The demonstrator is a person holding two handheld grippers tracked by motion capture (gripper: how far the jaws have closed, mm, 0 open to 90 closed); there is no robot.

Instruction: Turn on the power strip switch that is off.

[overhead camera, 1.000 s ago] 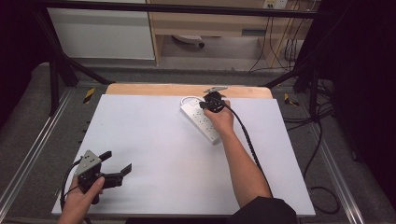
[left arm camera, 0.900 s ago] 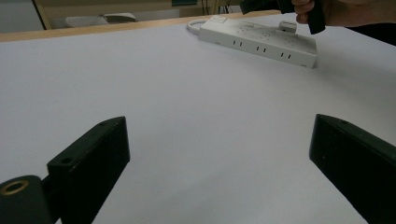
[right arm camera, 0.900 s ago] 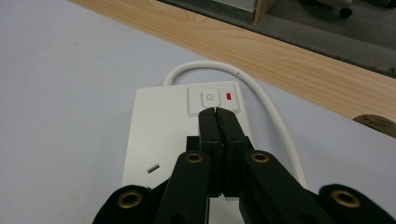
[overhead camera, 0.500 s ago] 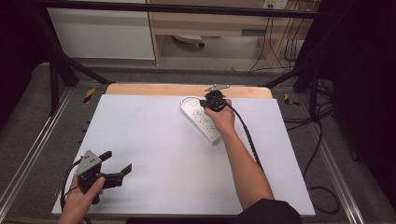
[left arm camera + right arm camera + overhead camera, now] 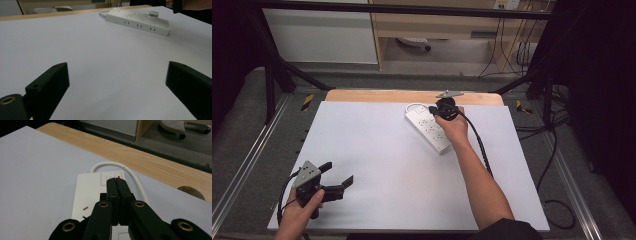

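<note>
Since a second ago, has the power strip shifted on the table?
No. In the high view the power strip lies at the same slant, its far end just as near the wooden table edge, with the right gripper over it.

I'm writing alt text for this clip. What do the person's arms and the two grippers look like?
Both grippers are black with flat, blocky fingers and brass-coloured screws. The left gripper carries a grey three-cornered plate and a thin black cable. The right gripper also bears a grey plate and trails a thick black cable. The forearms are bare; a dark sleeve covers the right upper arm.
</note>
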